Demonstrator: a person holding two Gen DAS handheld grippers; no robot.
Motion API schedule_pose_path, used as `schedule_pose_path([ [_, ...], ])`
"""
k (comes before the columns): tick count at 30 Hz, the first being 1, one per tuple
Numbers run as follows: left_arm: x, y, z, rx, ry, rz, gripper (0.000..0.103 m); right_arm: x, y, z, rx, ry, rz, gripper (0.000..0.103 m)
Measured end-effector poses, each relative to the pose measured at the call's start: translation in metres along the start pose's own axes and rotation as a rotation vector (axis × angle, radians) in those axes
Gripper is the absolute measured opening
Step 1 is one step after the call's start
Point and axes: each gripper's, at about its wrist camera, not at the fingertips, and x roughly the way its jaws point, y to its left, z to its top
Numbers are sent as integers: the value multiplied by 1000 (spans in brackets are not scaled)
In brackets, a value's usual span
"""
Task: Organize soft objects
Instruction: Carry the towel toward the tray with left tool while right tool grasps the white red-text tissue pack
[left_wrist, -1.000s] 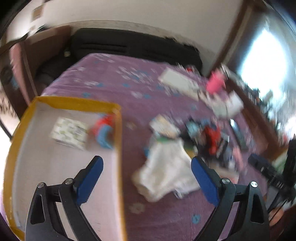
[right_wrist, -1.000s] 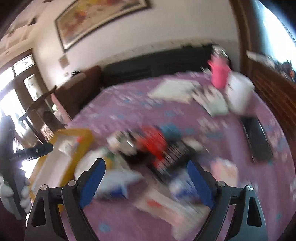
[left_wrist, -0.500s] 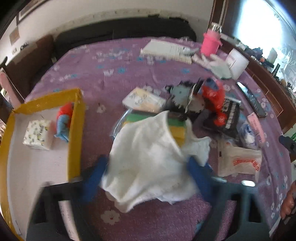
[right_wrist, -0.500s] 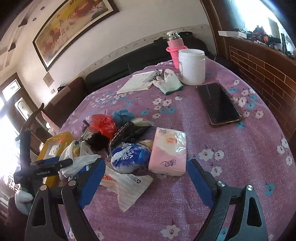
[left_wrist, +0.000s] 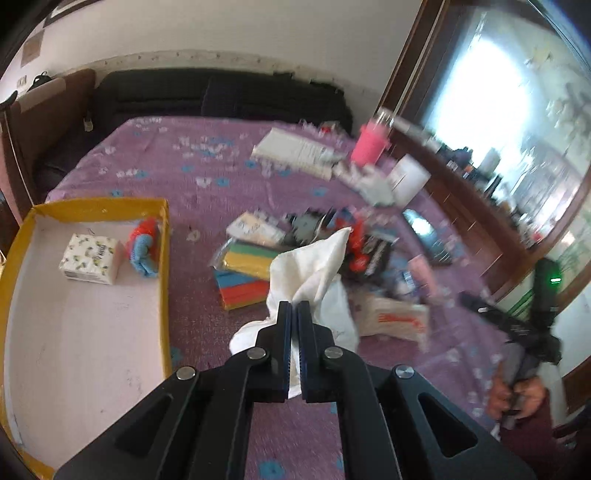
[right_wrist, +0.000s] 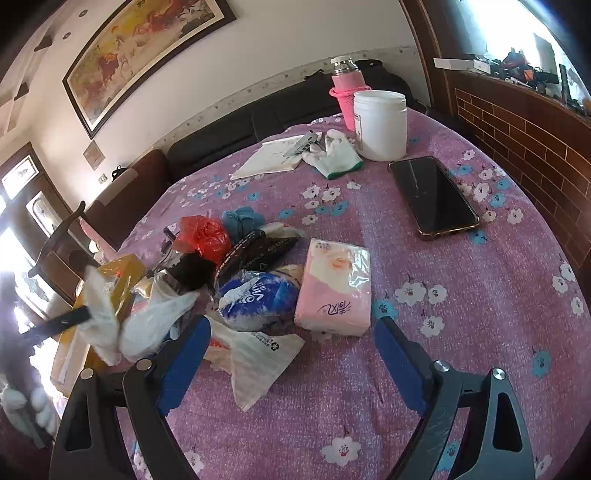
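- Now the left gripper (left_wrist: 294, 308) has just closed its jaws on the white cloth (left_wrist: 314, 262), lifted above the tabletop (left_wrist: 207, 177) clutter.
- Next, I judge, carry it over the yellow tray (left_wrist: 162, 258) and release.
- Right gripper (right_wrist: 291, 347) jaws are spread, empty, near the pink tissue pack (right_wrist: 334, 286).

Left tool (left_wrist: 294, 306) clamped on white cloth (left_wrist: 314, 266), yellow tray (left_wrist: 162, 266) beside

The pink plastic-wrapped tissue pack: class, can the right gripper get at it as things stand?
Probably yes. The right gripper is open, the pink plastic-wrapped tissue pack lies just ahead between its fingers, nothing on top.
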Motion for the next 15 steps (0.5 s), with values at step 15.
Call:
schedule_pose_path([
  [15, -73, 45, -39, -127, -107, 21, 3, 45, 63, -8, -268, 121, -7, 93],
])
